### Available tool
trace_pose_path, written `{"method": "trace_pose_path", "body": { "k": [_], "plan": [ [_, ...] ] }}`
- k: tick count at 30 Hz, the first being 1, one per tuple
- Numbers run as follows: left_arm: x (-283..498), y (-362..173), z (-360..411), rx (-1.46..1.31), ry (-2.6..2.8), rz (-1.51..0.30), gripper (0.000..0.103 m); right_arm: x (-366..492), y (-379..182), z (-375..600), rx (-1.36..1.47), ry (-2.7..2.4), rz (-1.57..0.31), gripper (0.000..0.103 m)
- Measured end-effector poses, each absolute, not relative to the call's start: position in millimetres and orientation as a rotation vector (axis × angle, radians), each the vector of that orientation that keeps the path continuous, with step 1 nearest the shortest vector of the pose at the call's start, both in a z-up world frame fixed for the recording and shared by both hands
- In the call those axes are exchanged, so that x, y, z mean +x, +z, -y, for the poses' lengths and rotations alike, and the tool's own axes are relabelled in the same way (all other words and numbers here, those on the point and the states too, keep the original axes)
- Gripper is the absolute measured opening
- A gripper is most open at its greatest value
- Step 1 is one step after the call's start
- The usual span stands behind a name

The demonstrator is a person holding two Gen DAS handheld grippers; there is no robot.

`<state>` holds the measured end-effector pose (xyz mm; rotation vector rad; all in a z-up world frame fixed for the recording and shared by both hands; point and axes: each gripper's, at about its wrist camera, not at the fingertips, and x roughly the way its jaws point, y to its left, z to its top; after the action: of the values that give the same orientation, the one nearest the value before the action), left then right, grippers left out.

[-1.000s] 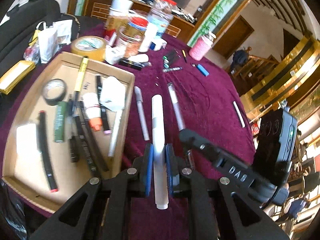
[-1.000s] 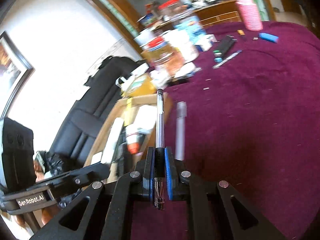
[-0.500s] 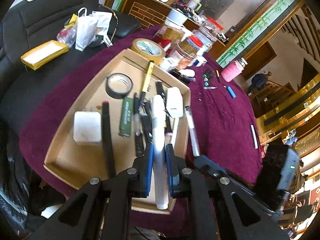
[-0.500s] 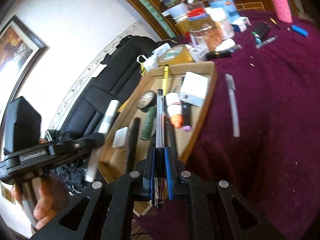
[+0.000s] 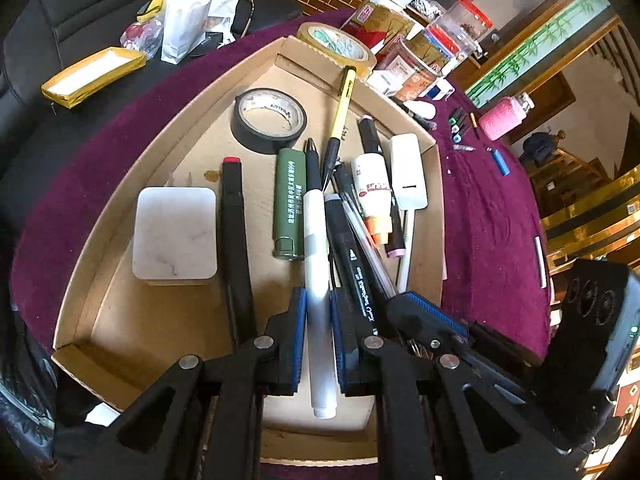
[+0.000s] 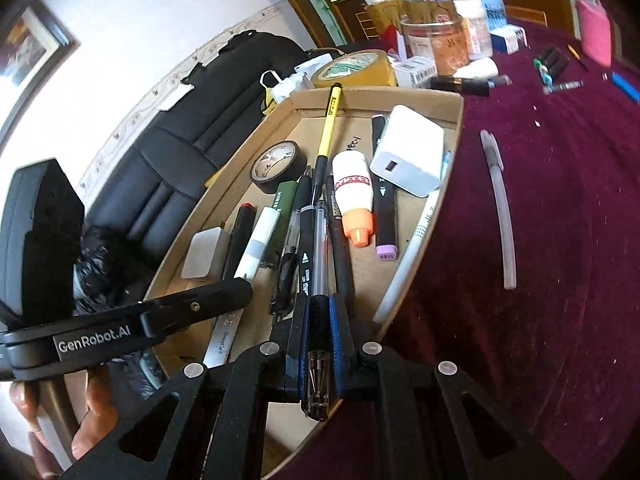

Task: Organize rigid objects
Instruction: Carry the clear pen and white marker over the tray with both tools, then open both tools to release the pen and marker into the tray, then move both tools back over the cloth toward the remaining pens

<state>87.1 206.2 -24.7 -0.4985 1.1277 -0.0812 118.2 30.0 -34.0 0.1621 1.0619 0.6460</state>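
Observation:
My left gripper (image 5: 318,300) is shut on a white marker (image 5: 316,240), which points out over the cardboard tray (image 5: 168,320) above the pens lying there. My right gripper (image 6: 320,308) is shut on a clear ballpoint pen (image 6: 320,248), low over the same tray (image 6: 368,280) near its right wall. The two grippers hang side by side: the right one's blue-padded finger (image 5: 424,312) shows beside the left, and the left finger (image 6: 224,292) with the white marker (image 6: 260,240) shows in the right wrist view. The tray holds several pens and markers.
Also in the tray are a black tape roll (image 5: 268,120), a white box (image 5: 174,236), a green tube (image 5: 290,200), a glue bottle (image 5: 372,184) and a white charger (image 6: 408,152). A grey pen (image 6: 500,208) lies on the maroon cloth. Jars and tan tape (image 5: 336,44) crowd behind.
Both grippers have swung from over the maroon cloth to over the cardboard tray and sunk lower. Each still carries its pen. The jaws have not changed.

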Motion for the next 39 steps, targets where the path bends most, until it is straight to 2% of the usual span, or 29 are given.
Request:
{"method": "trace_pose_path", "body": {
  "k": [17, 21, 22, 24, 25, 28, 30, 32, 35, 39],
  "plan": [
    [83, -37, -202, -0.475, -0.023, -1.155, 0.012, 123, -41, -37, 0.157, 0.649, -1.07, 0.012],
    [78, -33, -202, -0.472, -0.025, -1.144, 0.013, 117, -38, -31, 0.171, 0.67, -1.075, 0.019],
    [76, -30, -202, -0.475, -0.024, -1.135, 0.017, 116, -35, -30, 0.175, 0.683, -1.074, 0.023],
    [75, -27, -201, -0.473, -0.029, -1.126, 0.032, 113, -29, -24, 0.191, 0.695, -1.063, 0.041],
    [74, -24, -201, -0.475, -0.027, -1.118, 0.043, 111, -25, -20, 0.201, 0.696, -1.058, 0.044],
    [72, -12, -197, -0.459, -0.04, -1.083, 0.047, 104, -8, -11, 0.202, 0.735, -1.018, 0.046],
    [70, 0, -189, -0.437, -0.062, -1.052, 0.056, 100, 5, 0, 0.213, 0.752, -0.978, 0.056],
    [67, 16, -176, -0.401, -0.082, -1.005, 0.062, 97, 13, 12, 0.221, 0.759, -0.946, 0.06],
    [64, 33, -155, -0.37, -0.126, -0.96, 0.07, 100, 20, 35, 0.218, 0.742, -0.917, 0.06],
    [66, 39, -124, -0.349, -0.191, -0.96, 0.071, 119, 20, 76, 0.242, 0.675, -0.904, 0.06]
  ]
}}
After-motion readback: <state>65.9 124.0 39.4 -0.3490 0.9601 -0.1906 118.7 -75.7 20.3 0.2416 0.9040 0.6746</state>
